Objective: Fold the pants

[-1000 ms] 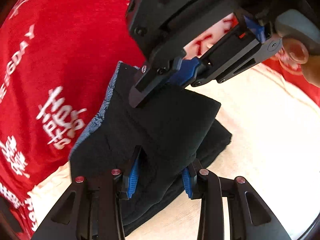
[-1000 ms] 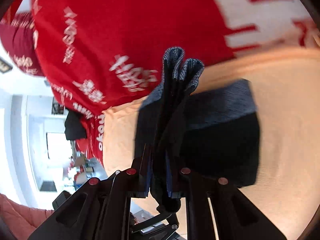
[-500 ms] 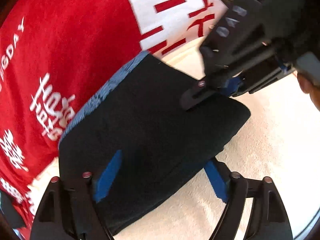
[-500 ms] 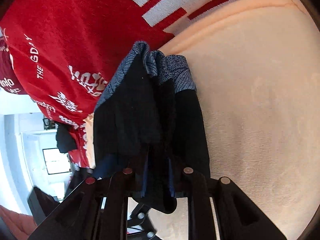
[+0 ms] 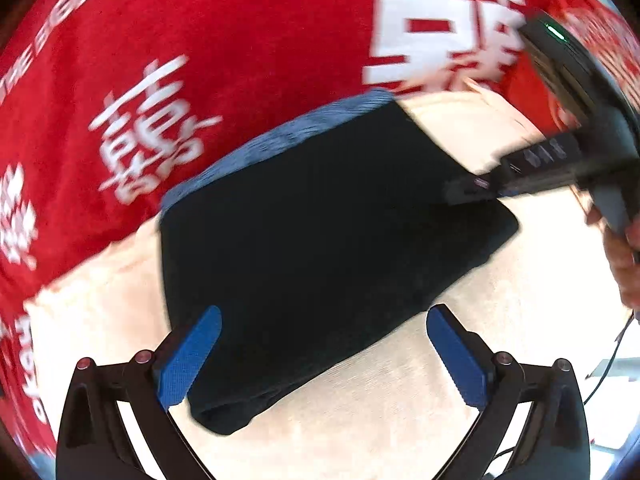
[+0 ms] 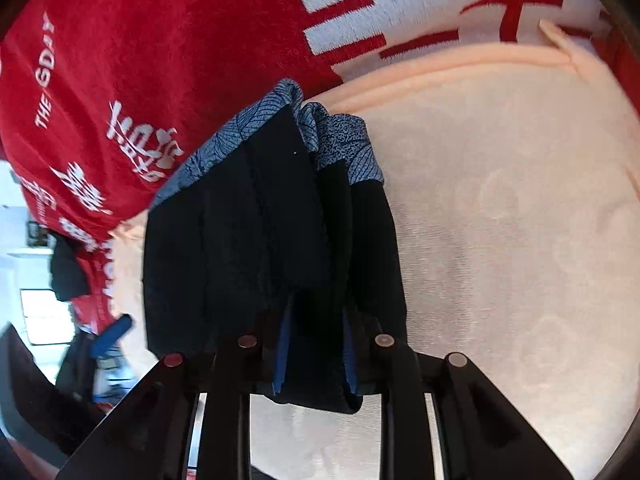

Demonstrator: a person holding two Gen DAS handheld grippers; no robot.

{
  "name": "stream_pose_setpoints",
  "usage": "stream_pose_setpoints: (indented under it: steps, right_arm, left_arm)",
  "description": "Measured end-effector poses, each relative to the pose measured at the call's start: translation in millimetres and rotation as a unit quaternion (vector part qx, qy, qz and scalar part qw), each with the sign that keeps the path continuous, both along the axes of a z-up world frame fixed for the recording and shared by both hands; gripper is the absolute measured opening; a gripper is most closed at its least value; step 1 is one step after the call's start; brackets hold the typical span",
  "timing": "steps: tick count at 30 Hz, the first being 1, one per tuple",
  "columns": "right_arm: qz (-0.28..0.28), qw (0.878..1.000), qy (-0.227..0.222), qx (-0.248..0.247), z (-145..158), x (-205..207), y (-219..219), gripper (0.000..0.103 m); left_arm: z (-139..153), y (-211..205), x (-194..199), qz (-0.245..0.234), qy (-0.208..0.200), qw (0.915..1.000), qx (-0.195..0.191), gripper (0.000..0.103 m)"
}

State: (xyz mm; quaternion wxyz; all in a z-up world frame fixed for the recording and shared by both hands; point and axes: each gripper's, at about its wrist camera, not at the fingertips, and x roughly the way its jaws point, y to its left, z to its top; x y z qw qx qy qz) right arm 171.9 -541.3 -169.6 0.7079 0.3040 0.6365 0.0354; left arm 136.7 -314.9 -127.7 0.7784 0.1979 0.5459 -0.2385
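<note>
The pants [image 5: 320, 232] are dark navy with a blue patterned waistband, folded into a thick pad on a cream cloth [image 5: 500, 320]. My left gripper [image 5: 324, 344] is open; its blue pads [image 5: 188, 356] stand wide apart just in front of the pad's near edge, holding nothing. My right gripper [image 6: 316, 344] is shut on the bundled edge of the pants [image 6: 288, 216]. It also shows in the left wrist view [image 5: 480, 188], at the pad's far right corner.
A red cloth with white characters [image 5: 180, 60] lies under and beyond the cream cloth [image 6: 520, 220]. A person's hand [image 5: 620, 256] holds the right gripper's handle at the right edge. A room with dark objects shows at left in the right wrist view.
My left gripper let go of the pants, opened wide and drew back. The folded pad dropped flat onto the cream cloth. My right gripper kept its hold and moved right.
</note>
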Motion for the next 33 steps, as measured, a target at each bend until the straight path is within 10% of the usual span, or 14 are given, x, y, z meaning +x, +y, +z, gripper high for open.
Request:
stream_pose_setpoints:
  steps: [12,33]
  right_arm:
    - [0.016,0.994,0.034,-0.098,6,-11,25,0.041]
    - [0.013,0.991,0.056,-0.12,10,-23,35,0.052]
  left_arm:
    - [-38,70,48,0.14,0.062,0.9882,0.008,0.103]
    - [-63,82,59,0.161,0.121,0.9796,-0.012,0.103]
